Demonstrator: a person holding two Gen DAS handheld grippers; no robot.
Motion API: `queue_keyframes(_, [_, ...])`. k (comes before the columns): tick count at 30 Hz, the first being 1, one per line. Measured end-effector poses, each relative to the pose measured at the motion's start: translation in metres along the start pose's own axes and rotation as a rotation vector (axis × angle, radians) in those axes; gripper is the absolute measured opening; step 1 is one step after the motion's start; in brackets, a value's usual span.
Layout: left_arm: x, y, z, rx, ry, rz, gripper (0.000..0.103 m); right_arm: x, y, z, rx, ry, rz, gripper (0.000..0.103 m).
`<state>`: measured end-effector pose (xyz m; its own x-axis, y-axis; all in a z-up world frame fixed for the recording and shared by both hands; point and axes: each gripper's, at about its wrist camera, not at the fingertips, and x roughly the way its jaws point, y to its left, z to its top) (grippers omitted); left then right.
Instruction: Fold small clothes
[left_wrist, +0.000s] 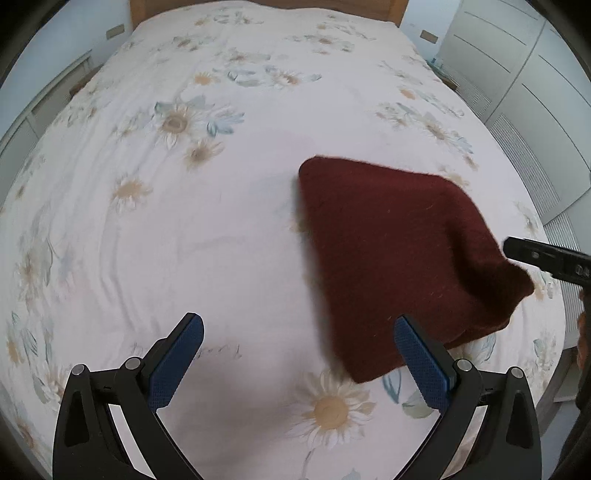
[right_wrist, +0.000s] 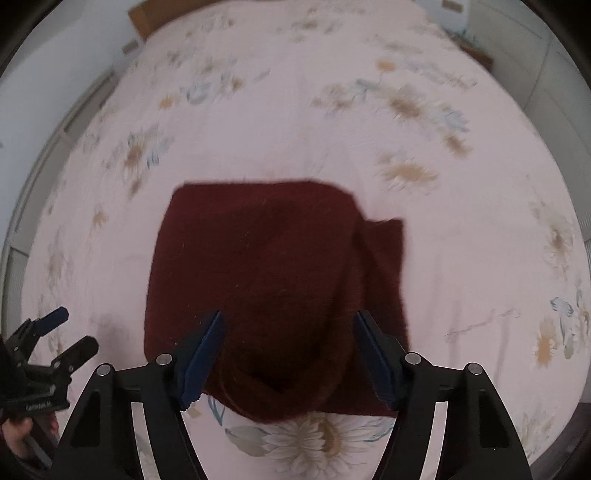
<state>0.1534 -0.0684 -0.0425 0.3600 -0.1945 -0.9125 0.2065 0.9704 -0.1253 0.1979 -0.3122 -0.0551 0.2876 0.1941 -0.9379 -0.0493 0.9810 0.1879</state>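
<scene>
A dark red folded garment (right_wrist: 273, 295) lies flat on a floral bedspread (left_wrist: 184, 221), likely finished; the right gripper (right_wrist: 288, 332) hovers over its near edge, the left gripper (left_wrist: 297, 332) beside it, both with jaws wide and empty.
</scene>
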Motion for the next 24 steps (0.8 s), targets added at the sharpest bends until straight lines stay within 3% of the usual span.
queue_keyframes(5, [0.006, 0.001, -0.008, 0.014, 0.013, -0.004, 0.102, 0.032, 0.005, -0.008, 0.004, 0.086, -0.025, 0.069])
queue_keyframes(8, [0.008, -0.005, -0.011, 0.028, 0.018, -0.029, 0.102, 0.046, -0.002, -0.020, 0.010, 0.130, -0.032, 0.059])
queue_keyframes(10, [0.009, -0.011, -0.013, 0.044, 0.019, -0.040, 0.102, 0.052, -0.013, -0.027, 0.042, 0.138, 0.000, 0.044])
queue_keyframes(12, [0.012, -0.014, -0.014, 0.058, 0.023, -0.048, 0.102, 0.052, -0.024, -0.034, 0.085, 0.118, 0.049, 0.029])
queue_keyframes(14, [0.014, -0.019, -0.015, 0.071, 0.030, -0.050, 0.102, 0.046, -0.034, -0.039, 0.113, 0.081, 0.088, 0.026])
queue_keyframes(19, [0.018, -0.026, -0.015, 0.099, 0.038, -0.043, 0.102, 0.015, -0.057, -0.047, 0.155, -0.025, 0.126, 0.024])
queue_keyframes(24, [0.020, -0.031, -0.013, 0.105, 0.035, -0.048, 0.102, -0.010, -0.075, -0.061, 0.155, -0.075, 0.093, 0.023])
